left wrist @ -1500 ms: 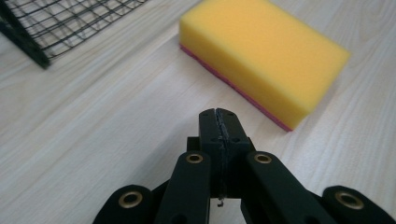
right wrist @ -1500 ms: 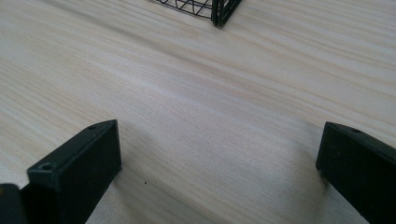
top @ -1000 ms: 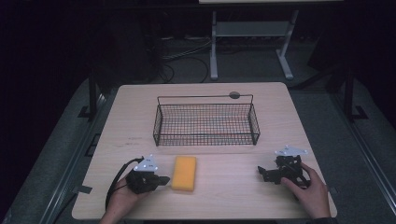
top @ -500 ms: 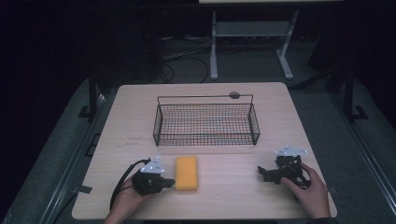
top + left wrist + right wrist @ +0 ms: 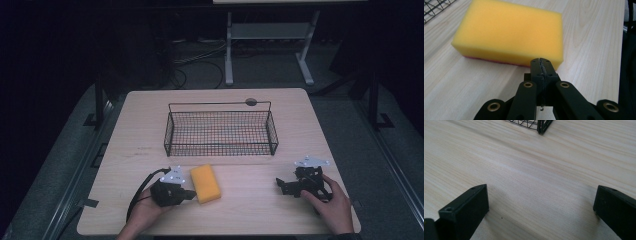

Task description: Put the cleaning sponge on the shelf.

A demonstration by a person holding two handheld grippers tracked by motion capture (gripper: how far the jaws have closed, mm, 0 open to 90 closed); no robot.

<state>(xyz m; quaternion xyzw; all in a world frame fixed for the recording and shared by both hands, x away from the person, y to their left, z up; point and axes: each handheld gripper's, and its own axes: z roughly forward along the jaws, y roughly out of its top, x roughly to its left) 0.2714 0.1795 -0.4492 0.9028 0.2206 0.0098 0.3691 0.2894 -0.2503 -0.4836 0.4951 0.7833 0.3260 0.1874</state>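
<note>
High view: pale wooden table [image 5: 150, 140], dark room.

Both tools are matte black: the left tool [image 5: 541, 72] has brass-coloured rivets on its jaw links, the right tool [image 5: 287, 186] a grey three-cornered plate on top, and the left one trails a black cable.

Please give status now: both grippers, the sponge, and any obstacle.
Left gripper shut, tips at the yellow sponge, contact unclear. Right gripper open, empty, on bare table. Wire basket behind sponge, nothing between.
</note>
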